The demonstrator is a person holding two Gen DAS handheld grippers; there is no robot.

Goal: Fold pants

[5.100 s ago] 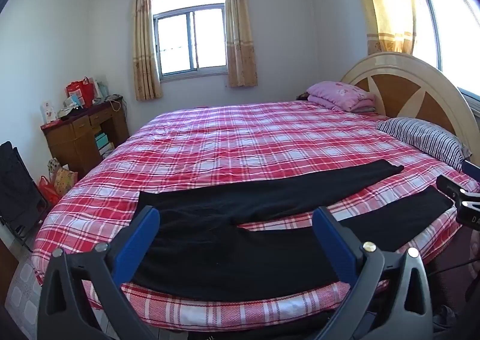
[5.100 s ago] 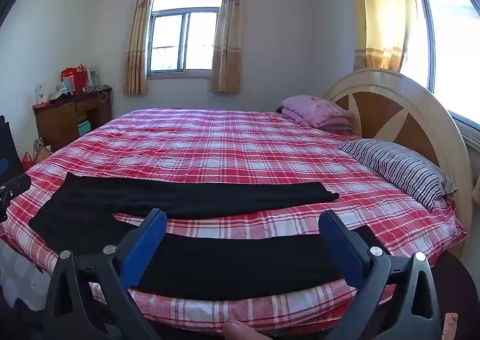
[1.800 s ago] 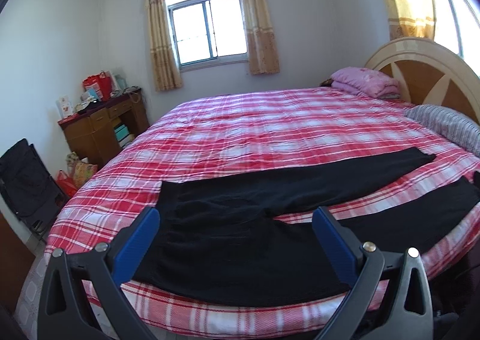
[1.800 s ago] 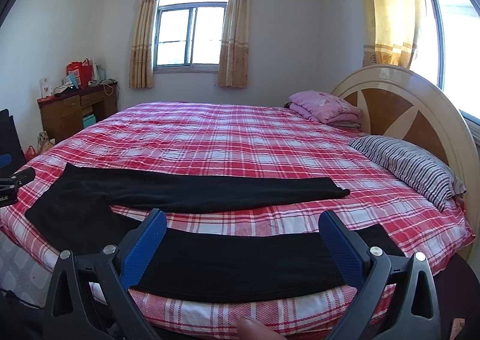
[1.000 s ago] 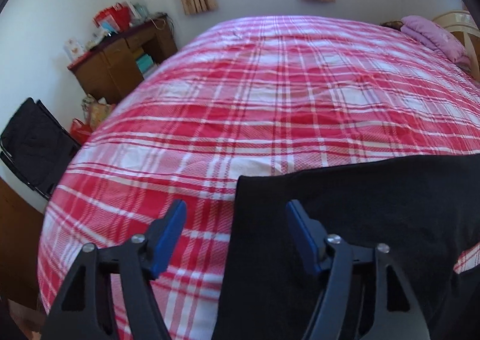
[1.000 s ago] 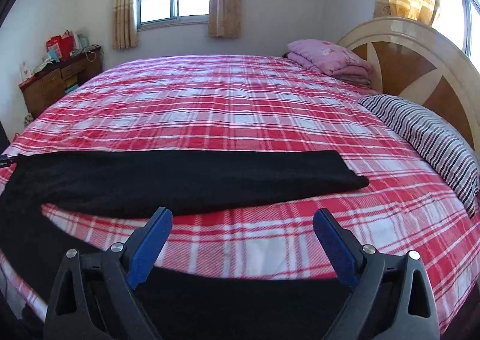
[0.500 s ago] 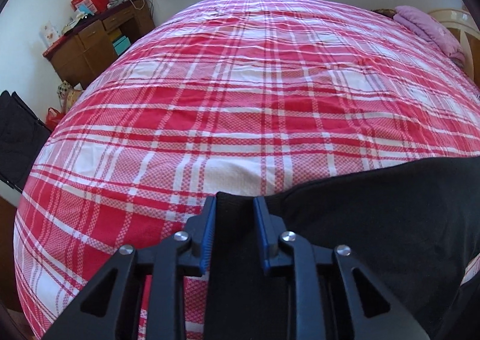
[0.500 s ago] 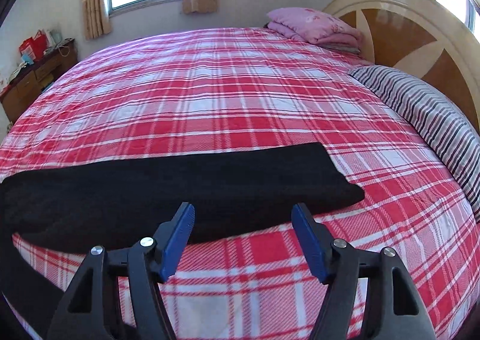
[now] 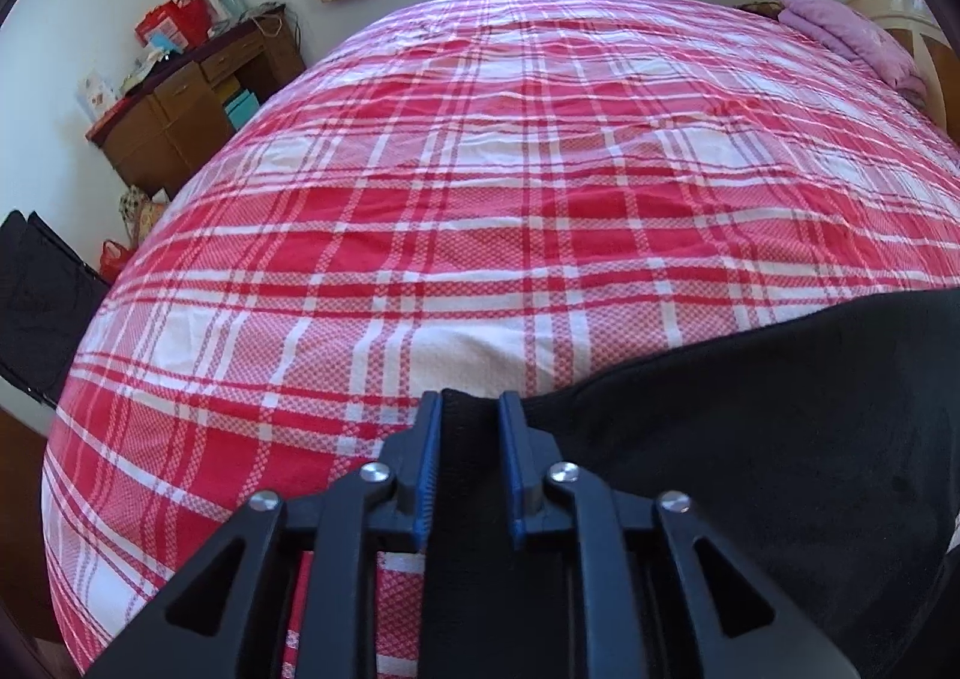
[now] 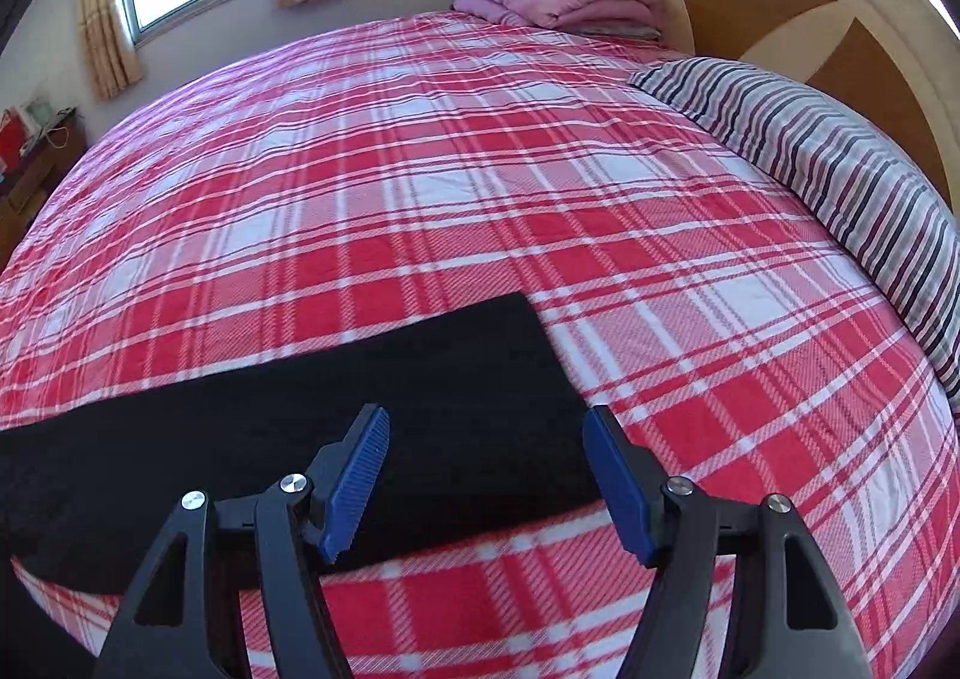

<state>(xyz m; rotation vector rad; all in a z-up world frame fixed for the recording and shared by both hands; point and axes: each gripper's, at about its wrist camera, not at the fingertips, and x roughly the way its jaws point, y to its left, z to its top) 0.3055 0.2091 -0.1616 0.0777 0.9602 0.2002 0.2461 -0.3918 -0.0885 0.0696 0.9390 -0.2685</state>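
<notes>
Black pants [image 9: 750,439], no legible writing

Both tools share one build. The left gripper [image 9: 470,409] has two black plastic fingers [image 9: 414,451] lined on their inner faces with ribbed blue pads [image 9: 429,466]. Behind the pads the fingers join black linkage bars with triangular cut-outs, fastened by round silver screws [image 9: 376,473], four of them showing in a row across the frame. The right gripper [image 10: 486,427] has the same black skeleton frame, the same finely ribbed blue pads [image 10: 357,478] on flat, slightly tapered fingers, and four matching silver screws [image 10: 294,482] at the pivots.
</notes>
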